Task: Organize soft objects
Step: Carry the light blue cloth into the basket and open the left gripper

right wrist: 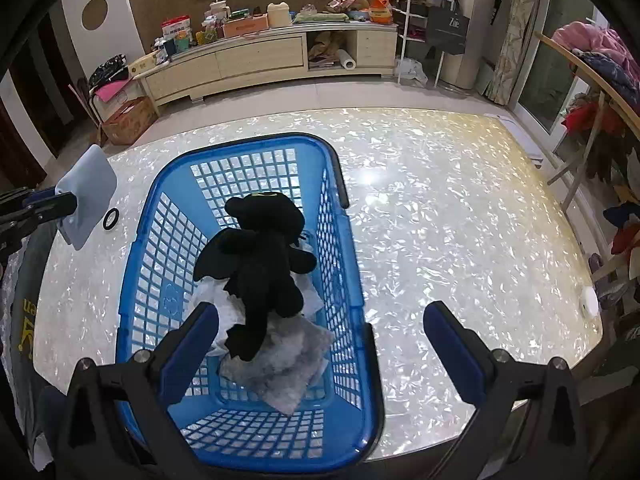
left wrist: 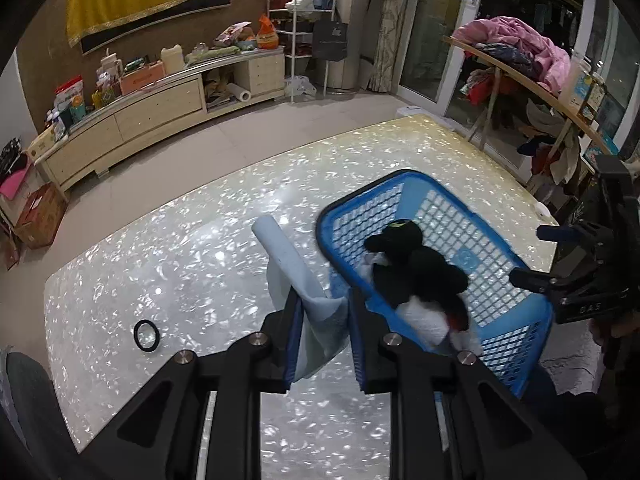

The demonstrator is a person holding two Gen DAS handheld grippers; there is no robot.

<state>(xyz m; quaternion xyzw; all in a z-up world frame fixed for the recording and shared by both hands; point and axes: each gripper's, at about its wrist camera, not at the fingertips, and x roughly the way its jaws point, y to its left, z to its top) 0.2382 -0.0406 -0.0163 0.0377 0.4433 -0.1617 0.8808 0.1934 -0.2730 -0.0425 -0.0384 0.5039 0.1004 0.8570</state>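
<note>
1. Your left gripper [left wrist: 320,312]: jaws drawn narrow, clamped on a pale blue cloth [left wrist: 298,280]. The cloth stands up between the blue pads, its top edge rolled over, and it hangs clear above the table. In the right wrist view the same cloth [right wrist: 86,196] shows at the far left, pinched at its lower edge.

2. Your right gripper [right wrist: 320,344]: jaws spread wide, nothing between the pads. It hovers over the near end of the basket, one finger above the basket's inside, the other above bare tabletop to the right.

3. Blue plastic basket [right wrist: 352,280]: lattice walls and floor, standing on the table. It sits just beside the held cloth, on that cloth's right in the left wrist view.

4. Basket contents: a black plush toy [right wrist: 260,264] lying on top, with a yellow mark at its head end; beneath it a white crinkled item [right wrist: 224,312]; nearest you, a grey fuzzy cloth [right wrist: 280,364].

5. Black ring [left wrist: 147,335]: lies flat on the table, left of the basket and apart from it.

6. Table [right wrist: 460,240]: glossy, shell-patterned top.

7. Beyond the table: a long low cabinet [right wrist: 260,60] against the wall, its top crowded with boxes and packets; at right, a rack heaped with clothes [right wrist: 592,44].
</note>
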